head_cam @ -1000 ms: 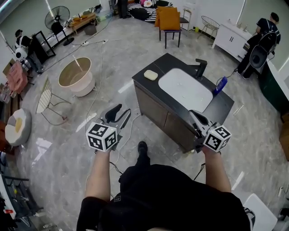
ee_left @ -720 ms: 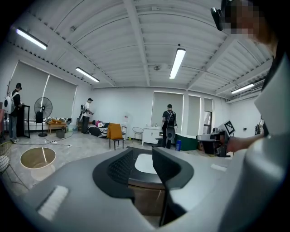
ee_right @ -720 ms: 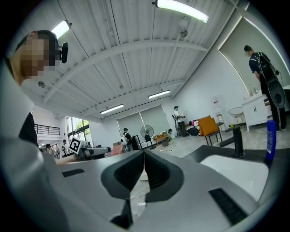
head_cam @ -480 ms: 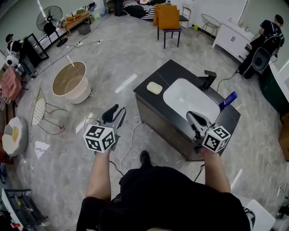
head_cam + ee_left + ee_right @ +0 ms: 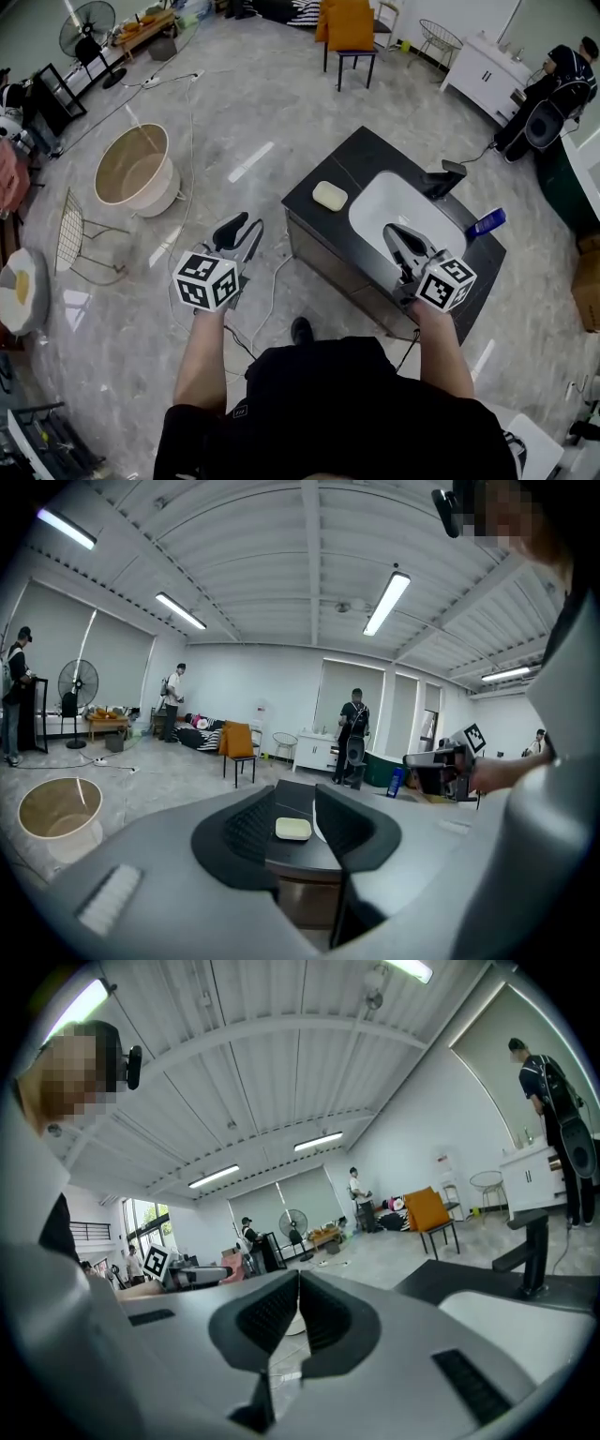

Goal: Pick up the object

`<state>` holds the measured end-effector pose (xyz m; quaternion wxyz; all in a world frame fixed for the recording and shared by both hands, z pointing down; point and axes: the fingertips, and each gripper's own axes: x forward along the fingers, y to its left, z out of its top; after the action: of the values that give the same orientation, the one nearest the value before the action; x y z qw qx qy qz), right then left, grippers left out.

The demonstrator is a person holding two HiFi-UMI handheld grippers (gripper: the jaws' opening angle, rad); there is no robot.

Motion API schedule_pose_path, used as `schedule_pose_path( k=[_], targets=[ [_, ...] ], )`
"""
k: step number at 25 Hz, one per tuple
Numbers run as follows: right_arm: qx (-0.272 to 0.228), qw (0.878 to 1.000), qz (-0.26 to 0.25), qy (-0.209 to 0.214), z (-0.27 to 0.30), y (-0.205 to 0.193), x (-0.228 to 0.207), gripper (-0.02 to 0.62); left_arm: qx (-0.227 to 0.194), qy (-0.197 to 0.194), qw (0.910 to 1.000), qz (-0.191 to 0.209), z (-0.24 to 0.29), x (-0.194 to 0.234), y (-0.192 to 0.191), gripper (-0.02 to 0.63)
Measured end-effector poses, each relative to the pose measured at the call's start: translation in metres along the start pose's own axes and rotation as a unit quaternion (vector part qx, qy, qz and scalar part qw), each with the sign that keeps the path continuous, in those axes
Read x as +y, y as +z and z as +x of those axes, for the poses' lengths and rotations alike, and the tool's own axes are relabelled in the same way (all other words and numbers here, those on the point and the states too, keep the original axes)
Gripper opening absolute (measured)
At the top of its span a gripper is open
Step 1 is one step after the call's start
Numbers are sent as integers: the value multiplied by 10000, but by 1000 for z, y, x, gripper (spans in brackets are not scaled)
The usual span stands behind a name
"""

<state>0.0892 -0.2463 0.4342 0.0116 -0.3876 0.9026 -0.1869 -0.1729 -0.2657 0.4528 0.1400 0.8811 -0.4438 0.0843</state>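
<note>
A pale yellow soap bar lies on the left end of a black sink cabinet with a white basin. My left gripper hovers over the floor left of the cabinet, short of the soap. Its jaws stand apart with nothing between them. In the left gripper view the soap bar shows far off through the gap of the left gripper. My right gripper hangs over the basin's front edge, shut and empty. In the right gripper view the right gripper has its tips touching.
A black faucet and a blue bottle stand at the basin's far side. A round beige tub and a wire chair stand on the floor to the left. A cable runs past the cabinet. A person stands far right.
Both grippers and the view have come closer to the cabinet. The right gripper now reaches over the basin's front edge. The left jaws look narrower than a second ago.
</note>
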Motion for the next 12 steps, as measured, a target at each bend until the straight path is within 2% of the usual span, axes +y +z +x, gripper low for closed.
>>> schedule_pose_path(
  k=[4,12],
  targets=[
    [221,9996,182,-23,17,-11,-4,12,78,-123,9997,-173,17,12,-1,141],
    [286,9988,370,-152,26,-10,-46,12,339,-264,9990,-89,58,14,-3,143]
  ],
)
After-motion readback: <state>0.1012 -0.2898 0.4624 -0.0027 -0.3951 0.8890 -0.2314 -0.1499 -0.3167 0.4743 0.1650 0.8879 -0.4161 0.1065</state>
